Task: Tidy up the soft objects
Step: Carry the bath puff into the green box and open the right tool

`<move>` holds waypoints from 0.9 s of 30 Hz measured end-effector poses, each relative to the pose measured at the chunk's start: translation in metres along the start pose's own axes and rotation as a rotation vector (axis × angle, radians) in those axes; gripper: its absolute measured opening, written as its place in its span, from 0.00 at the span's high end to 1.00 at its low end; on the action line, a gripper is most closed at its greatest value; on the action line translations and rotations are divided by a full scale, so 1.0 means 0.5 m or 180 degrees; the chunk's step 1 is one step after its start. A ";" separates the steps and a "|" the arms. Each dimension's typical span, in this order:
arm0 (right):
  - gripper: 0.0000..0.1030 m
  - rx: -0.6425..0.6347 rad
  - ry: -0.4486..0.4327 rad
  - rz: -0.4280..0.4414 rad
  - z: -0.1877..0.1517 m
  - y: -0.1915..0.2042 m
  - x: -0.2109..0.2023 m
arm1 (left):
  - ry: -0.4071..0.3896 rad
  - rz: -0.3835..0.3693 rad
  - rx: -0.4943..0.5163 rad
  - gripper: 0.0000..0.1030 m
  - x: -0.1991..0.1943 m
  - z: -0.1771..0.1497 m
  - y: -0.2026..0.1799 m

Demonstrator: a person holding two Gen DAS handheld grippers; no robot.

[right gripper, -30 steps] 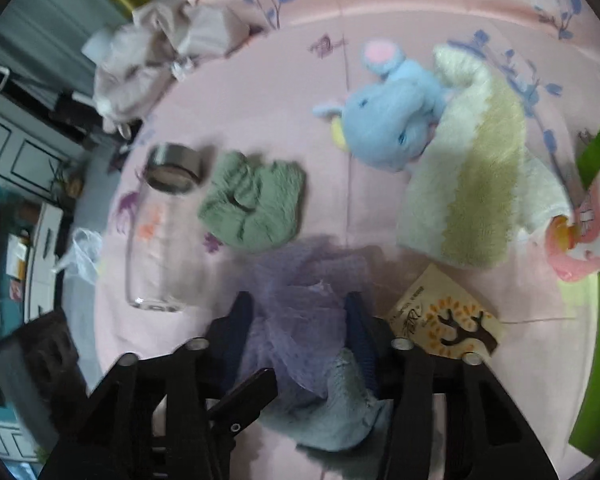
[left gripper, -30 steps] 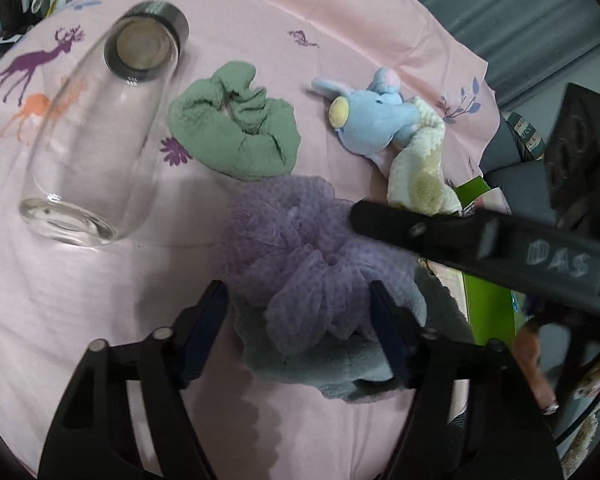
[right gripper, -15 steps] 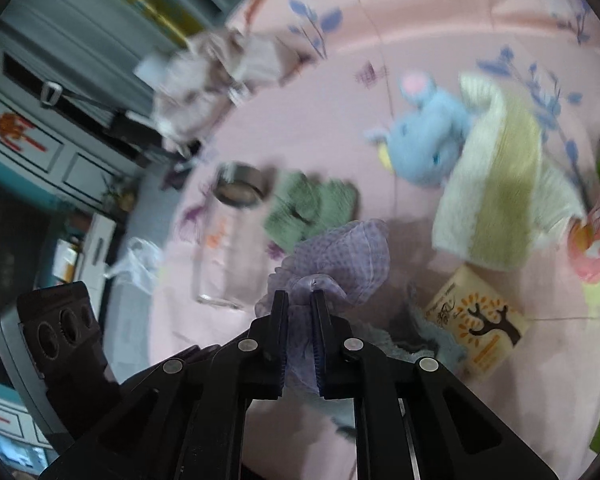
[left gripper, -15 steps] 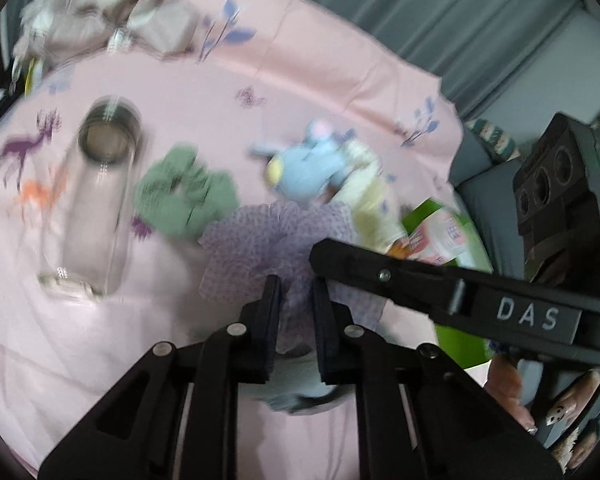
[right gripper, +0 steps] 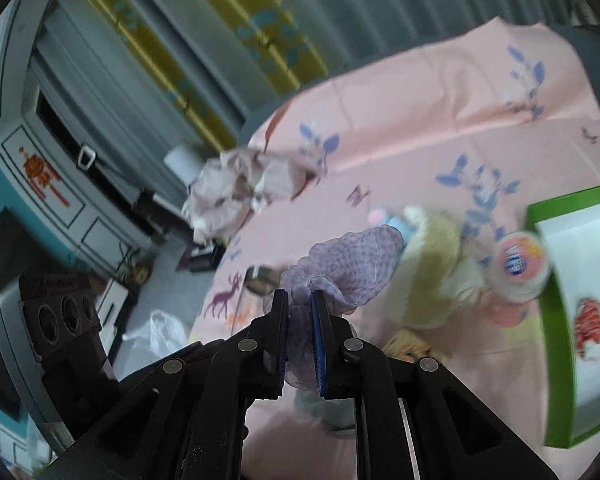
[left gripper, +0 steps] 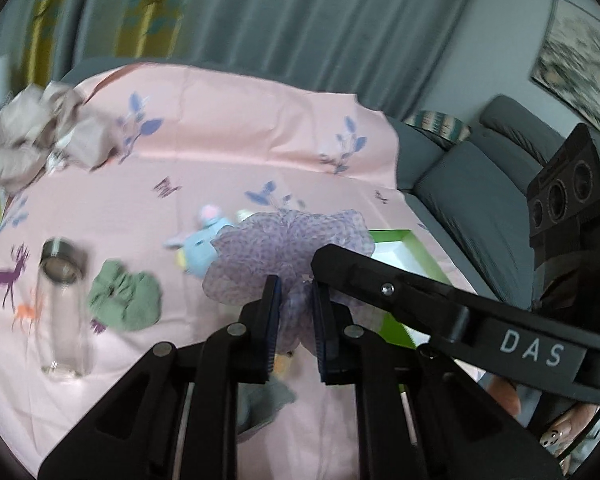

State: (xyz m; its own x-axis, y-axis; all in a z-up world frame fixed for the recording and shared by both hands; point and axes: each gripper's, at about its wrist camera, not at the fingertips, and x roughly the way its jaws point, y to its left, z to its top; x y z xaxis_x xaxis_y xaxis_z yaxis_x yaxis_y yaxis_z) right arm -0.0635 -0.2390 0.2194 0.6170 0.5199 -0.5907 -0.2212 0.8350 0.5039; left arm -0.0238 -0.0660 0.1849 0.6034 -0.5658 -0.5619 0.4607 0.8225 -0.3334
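Note:
A frilly purple scrunchie (left gripper: 284,248) hangs above the pink cloth, pinched from both sides. My left gripper (left gripper: 295,304) is shut on its lower edge, and my right gripper (right gripper: 299,312) is shut on the same purple scrunchie (right gripper: 348,268). The right gripper's arm crosses the left wrist view. Below lie a green scrunchie (left gripper: 124,300), a blue plush toy (left gripper: 200,246), a cream and yellow knitted cloth (right gripper: 432,268) and a grey-green soft piece (left gripper: 268,400) under the left fingers.
A glass bottle (left gripper: 62,312) lies at the left of the pink cloth (left gripper: 240,148). A green-rimmed tray (right gripper: 556,320) sits at the right, a round pink-lidded cup (right gripper: 518,262) beside it. Crumpled beige fabric (left gripper: 36,140) is at the far left, a grey sofa (left gripper: 468,184) behind.
Both grippers closed on the purple scrunchie and lifted it off the cloth. The grey-green piece that lay under it stayed down. The views now tilt up towards the curtains.

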 end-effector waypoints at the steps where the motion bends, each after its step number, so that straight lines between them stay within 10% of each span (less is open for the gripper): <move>1: 0.87 0.0019 -0.0066 -0.0019 0.002 -0.008 -0.013 | 0.0000 -0.0016 0.0061 0.89 0.005 0.005 -0.016; 13: 0.87 0.0497 -0.0692 -0.0197 0.014 -0.191 -0.148 | 0.0092 -0.0298 0.0742 0.88 0.119 0.038 -0.202; 27: 0.87 0.1318 -0.0963 -0.0408 -0.023 -0.405 -0.195 | 0.0654 -0.0694 0.0757 0.88 0.308 -0.011 -0.309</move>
State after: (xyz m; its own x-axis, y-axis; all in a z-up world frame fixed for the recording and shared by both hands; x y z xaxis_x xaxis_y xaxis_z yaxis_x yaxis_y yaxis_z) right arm -0.0875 -0.4569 0.1677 0.8235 0.2921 -0.4863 0.1493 0.7155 0.6825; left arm -0.0059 -0.2799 0.1457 0.3426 -0.6827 -0.6454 0.7167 0.6341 -0.2903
